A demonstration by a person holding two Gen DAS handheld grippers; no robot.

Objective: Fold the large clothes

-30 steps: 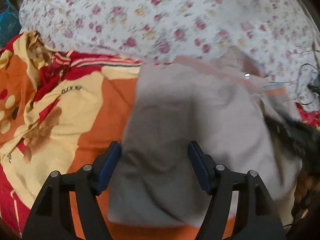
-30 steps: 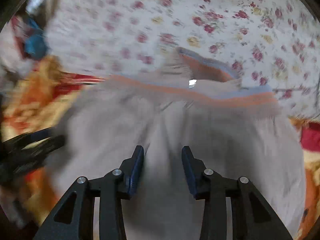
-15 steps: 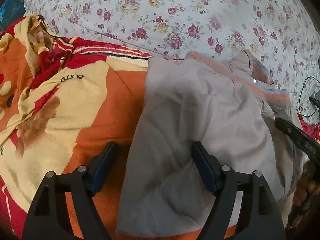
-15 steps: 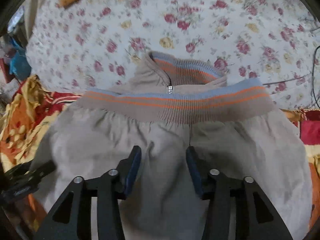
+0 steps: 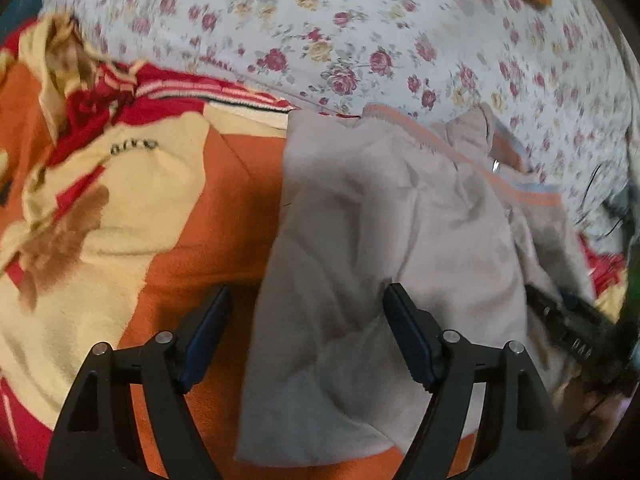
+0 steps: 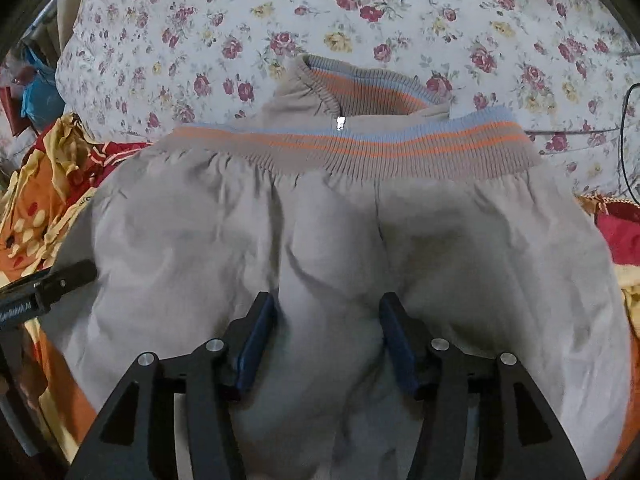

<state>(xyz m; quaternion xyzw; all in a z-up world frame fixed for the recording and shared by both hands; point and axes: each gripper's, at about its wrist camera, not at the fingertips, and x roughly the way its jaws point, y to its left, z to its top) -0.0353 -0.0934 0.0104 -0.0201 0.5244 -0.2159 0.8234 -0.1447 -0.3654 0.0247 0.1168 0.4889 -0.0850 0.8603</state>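
Note:
A beige jacket (image 6: 328, 240) with an orange and blue striped ribbed hem (image 6: 360, 148) and collar (image 6: 360, 88) lies folded on the bed. It also shows in the left wrist view (image 5: 380, 232). My left gripper (image 5: 308, 328) is open over the jacket's left edge, with its left finger above the orange blanket. My right gripper (image 6: 328, 328) is open and low over the middle of the jacket, fabric bulging between its fingers. The left gripper's tip shows at the left in the right wrist view (image 6: 52, 284).
An orange, yellow and red blanket (image 5: 120, 208) lies under and left of the jacket. A floral white sheet (image 6: 280, 20) covers the bed beyond. A black cable (image 6: 624, 140) runs at the right. Blue items (image 6: 36, 92) sit far left.
Both grippers have pulled back a little from the jacket and the views have steadied. The right gripper's jaws have opened wider. The jacket lies still.

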